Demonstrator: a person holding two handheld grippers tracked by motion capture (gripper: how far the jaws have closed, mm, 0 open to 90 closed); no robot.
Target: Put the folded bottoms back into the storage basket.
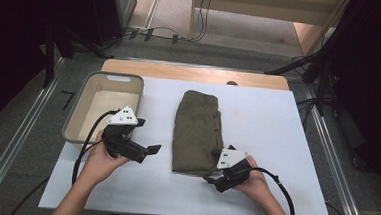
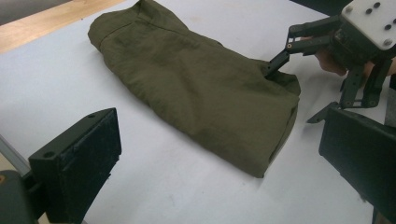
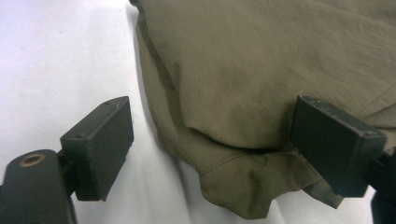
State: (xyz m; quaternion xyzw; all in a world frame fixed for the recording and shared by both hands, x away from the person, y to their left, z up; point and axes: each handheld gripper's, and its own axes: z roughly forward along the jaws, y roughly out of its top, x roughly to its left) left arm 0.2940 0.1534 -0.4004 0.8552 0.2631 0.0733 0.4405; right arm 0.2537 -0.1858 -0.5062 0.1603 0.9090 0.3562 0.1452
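Folded olive garment [image 1: 197, 132] lies flat on the surface [image 1: 267, 127], long axis twelve-to-six. Right gripper [image 1: 214, 175], jaws spread, straddles its five-o'clock corner; left gripper [image 1: 152, 150] jaws spread.

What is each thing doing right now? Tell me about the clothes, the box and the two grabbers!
Olive garment: folded, lying flat on the white table.
Basin: upright, nothing in it, at the table's left edge.
Left gripper: open, off the garment, holding nothing.
Right gripper: open, jaws around the garment's near corner, one jaw on the cloth, not pinching yet.
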